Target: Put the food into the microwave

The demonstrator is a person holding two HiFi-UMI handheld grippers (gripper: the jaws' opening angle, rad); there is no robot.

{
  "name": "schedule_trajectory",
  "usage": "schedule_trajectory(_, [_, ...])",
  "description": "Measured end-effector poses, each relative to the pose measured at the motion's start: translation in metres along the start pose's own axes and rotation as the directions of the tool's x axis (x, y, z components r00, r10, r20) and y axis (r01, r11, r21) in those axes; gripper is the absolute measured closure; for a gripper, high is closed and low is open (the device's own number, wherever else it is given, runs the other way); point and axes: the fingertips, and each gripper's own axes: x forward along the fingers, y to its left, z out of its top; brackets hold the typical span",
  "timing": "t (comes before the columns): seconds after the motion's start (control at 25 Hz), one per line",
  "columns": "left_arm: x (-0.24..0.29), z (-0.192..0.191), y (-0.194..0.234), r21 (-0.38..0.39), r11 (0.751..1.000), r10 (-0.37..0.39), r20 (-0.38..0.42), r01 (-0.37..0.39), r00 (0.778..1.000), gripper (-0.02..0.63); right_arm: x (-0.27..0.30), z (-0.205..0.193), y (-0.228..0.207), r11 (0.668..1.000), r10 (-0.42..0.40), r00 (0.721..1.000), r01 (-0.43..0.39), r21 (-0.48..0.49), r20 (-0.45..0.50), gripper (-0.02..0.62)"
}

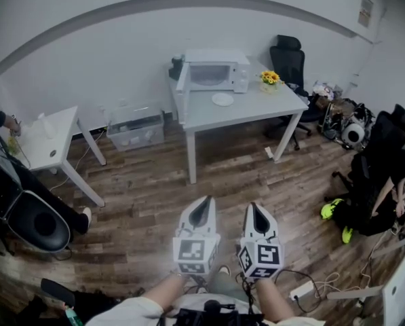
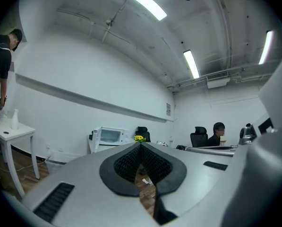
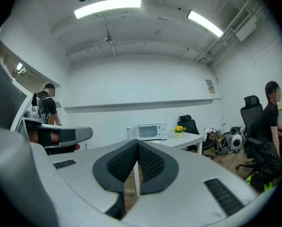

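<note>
White microwave (image 1: 212, 75), yellow flowers (image 1: 270, 77), brown plank floor (image 1: 148, 189).

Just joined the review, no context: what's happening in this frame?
A person stands well back from the white rectangular table, holding the left hand-held gripper and the right hand-held gripper level, side by side, aimed toward it. Both are shut and empty. On the table sit a white box-shaped microwave, a round white plate and yellow flowers. Nothing is in hand yet.

Two hand-held grippers (image 1: 203, 204) (image 1: 254, 209), two tables (image 1: 256, 109) (image 1: 53, 145), one microwave (image 1: 212, 75), one plate (image 1: 222, 99), one flowerpot (image 1: 270, 79).
</note>
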Motion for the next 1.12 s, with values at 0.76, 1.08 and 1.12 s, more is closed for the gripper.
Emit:
schedule_trajectory(0.76, [0.141, -0.004, 0.012, 0.006, 1.000, 0.005, -0.038, -0.005, 0.999, 0.603, 0.129, 0.015, -0.069, 1.000, -0.008, 1.000, 0.008, -0.016, -0.017, 0.575])
schedule_trajectory(1.08, [0.209, 0.003, 0.021, -0.002, 0.999, 0.045, -0.035, -0.045, 0.998, 0.601, 0.193, 0.028, -0.098, 0.999, 0.032, 0.999, -0.033, -0.012, -0.027, 0.575])
schedule_trajectory(1.12, [0.217, 0.004, 0.023, -0.002, 0.999, 0.050, -0.034, -0.050, 0.998, 0.603, 0.201, 0.030, -0.101, 0.999, 0.038, 0.999, -0.039, -0.012, -0.025, 0.575])
